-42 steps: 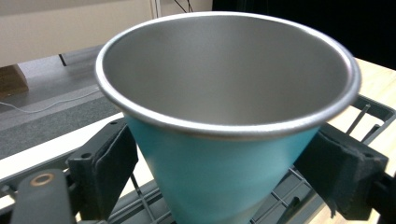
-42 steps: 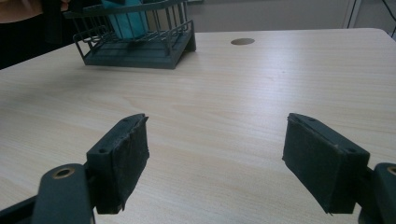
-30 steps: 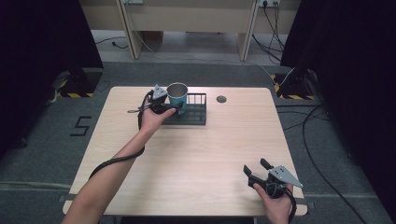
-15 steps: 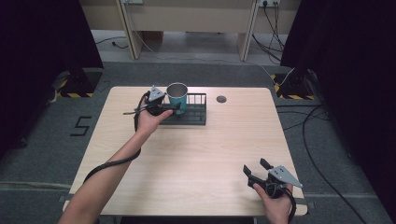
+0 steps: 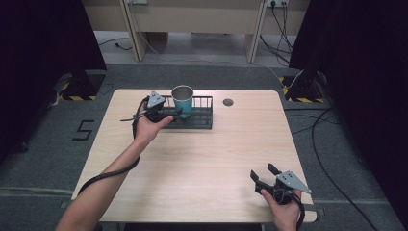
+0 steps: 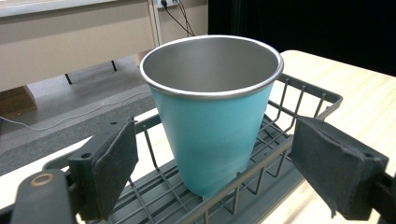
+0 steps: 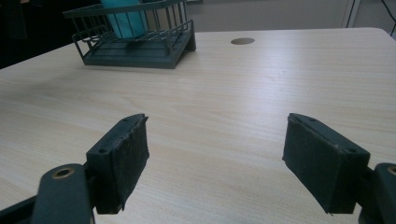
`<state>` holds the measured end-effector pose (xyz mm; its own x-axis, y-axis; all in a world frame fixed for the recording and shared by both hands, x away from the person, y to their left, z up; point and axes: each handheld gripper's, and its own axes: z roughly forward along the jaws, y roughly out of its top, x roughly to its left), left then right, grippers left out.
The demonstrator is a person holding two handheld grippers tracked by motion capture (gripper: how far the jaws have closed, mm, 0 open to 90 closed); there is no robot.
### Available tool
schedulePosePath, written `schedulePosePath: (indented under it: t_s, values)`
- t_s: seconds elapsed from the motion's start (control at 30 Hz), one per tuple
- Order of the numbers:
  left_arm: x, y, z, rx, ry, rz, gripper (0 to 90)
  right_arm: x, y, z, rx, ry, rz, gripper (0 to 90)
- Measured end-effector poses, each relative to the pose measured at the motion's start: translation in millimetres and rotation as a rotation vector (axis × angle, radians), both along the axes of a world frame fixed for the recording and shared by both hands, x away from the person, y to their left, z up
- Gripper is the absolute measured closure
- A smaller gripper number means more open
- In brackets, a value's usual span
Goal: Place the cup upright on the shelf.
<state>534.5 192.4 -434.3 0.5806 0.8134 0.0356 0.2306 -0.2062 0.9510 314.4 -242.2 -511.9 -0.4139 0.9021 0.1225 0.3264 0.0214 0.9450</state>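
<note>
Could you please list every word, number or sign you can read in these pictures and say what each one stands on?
"5": a large dark numeral on the grey floor to the left of the table.
Yellow-and-black hazard stripes, no wording: on the floor at both far corners of the table.
No lettering can be read on the teal cup, the wire rack or the grippers.

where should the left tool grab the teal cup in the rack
Grip the teal cup by its side wall below the rim, from the rack's near side. It stands upright and tapers downward, and the open left tool already straddles it.
</note>
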Motion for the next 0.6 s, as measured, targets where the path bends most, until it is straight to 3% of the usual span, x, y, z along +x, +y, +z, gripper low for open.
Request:
schedulePosePath:
  t_s: [0.6]
  values:
    - [-26.5, 20.0, -2.3, 0.001, -0.014, 0.0, 14.2, -0.4, 0.8, 0.0, 0.002, 0.001, -0.004, 22.8]
